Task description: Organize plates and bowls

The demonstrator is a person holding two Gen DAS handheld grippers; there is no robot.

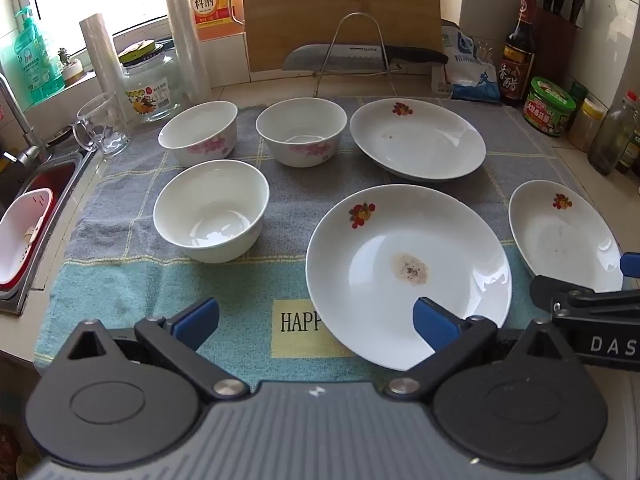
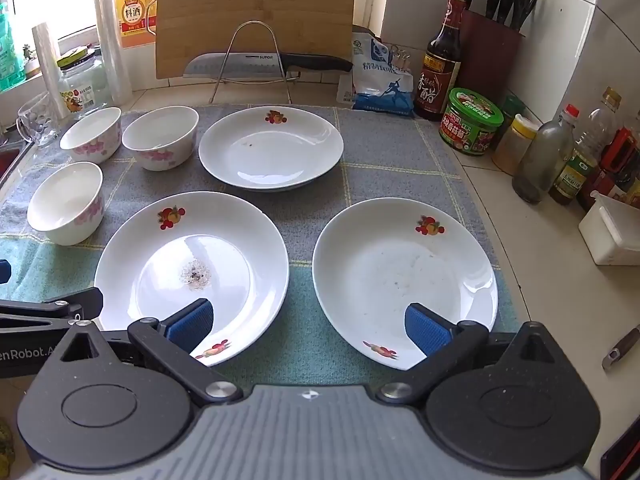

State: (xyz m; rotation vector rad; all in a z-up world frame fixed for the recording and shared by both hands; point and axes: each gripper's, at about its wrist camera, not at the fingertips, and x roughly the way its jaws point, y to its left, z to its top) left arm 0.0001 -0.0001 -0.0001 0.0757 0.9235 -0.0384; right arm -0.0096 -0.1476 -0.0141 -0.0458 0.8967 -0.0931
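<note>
On the worktop: I see a grey and teal towel (image 2: pixel 384 152) spread flat, carrying three plates and three bowls, all upright and apart from one another.
Left gripper (image 1: pixel 316 322): I hold it wide open and tilted down over the near edge of the towel; its right pad overlaps the near rim of the stained plate in view, contact not clear; nothing gripped.
Right gripper (image 2: pixel 310 326): wide open, tilted down; it straddles the gap between the two near plates, one pad over each plate's near rim; nothing gripped.
Stained plate (image 1: pixel 408 272): near centre of the towel, fruit motif on the rim, a brownish residue patch in its well.
Right plate (image 2: pixel 404 280): near right, just beside the stained plate, faint specks in its well.
Far plate (image 2: pixel 271 148): far centre, beyond the two near plates.
Near bowl (image 1: pixel 211 210): left of the stained plate, white.
Far left bowl (image 1: pixel 199 132): pink flower print, far left corner of the towel.
Far middle bowl (image 1: pixel 301 130): pink flower print, between the far left bowl and the far plate.
Background: cutting board (image 2: pixel 256 12) leaning on the wall, knife (image 2: pixel 264 63) on a wire rack before it; bottles and jars along the right wall; sink (image 1: pixel 36 200) at left.
</note>
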